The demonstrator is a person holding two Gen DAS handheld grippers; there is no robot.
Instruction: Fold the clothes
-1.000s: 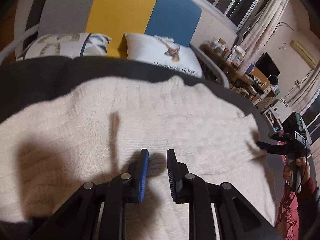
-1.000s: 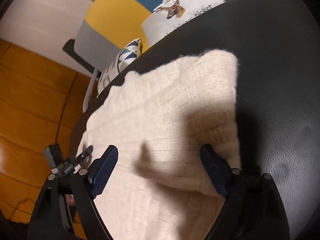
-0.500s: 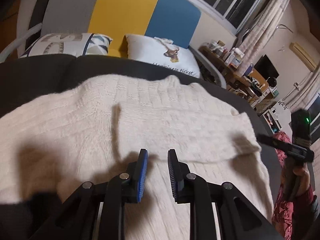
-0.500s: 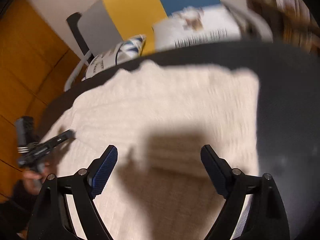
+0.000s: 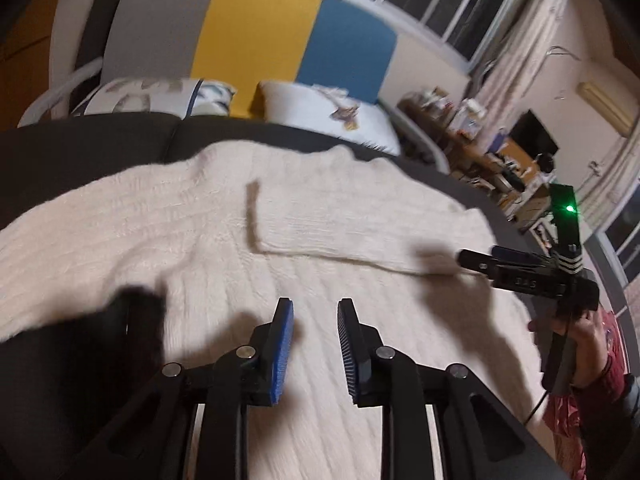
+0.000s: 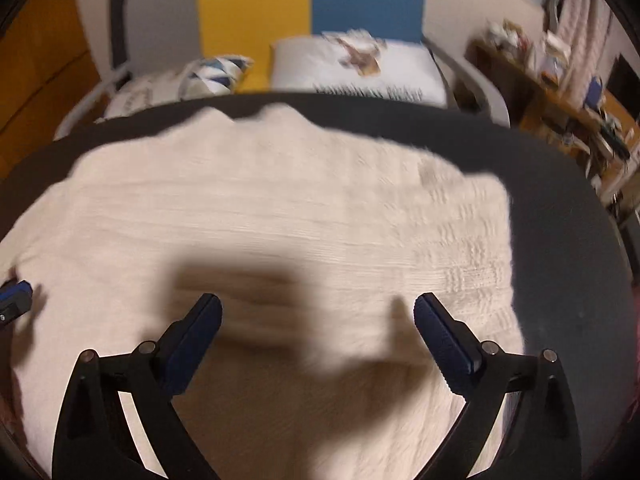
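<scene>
Ahead of both pairs of fingers, a cream knitted sweater (image 5: 320, 280) lies spread flat over a dark grey surface (image 5: 100, 148). Its knit is thick and fuzzy, with ribbed rows running across the body and a blockier textured panel toward the right edge in the right wrist view (image 6: 460, 248). One sleeve (image 5: 352, 224) is folded inward across the chest, lying as a flat band just beyond the left fingers, its cuff end pointing left. The far edge of the garment shows a shallow dip, seemingly the neckline (image 6: 256, 114), though motion blur softens it.

The left gripper (image 5: 314, 338) hovers over the lower body of the sweater with its blue-padded fingers (image 5: 282, 344) set a narrow gap apart, nothing between them. The right gripper (image 6: 318, 340) is spread wide, empty, above the cloth, casting a broad shadow onto it. In the left wrist view the right gripper (image 5: 480, 260) appears off to the right, held by a hand (image 5: 580, 344) in a red patterned sleeve, its tips at the sweater's right edge near the folded sleeve's shoulder end; whether they touch the knit cannot be told.

Beyond the far side of the surface sit two printed pillows (image 5: 328, 114) against a grey, yellow and blue backrest (image 5: 256, 36).
</scene>
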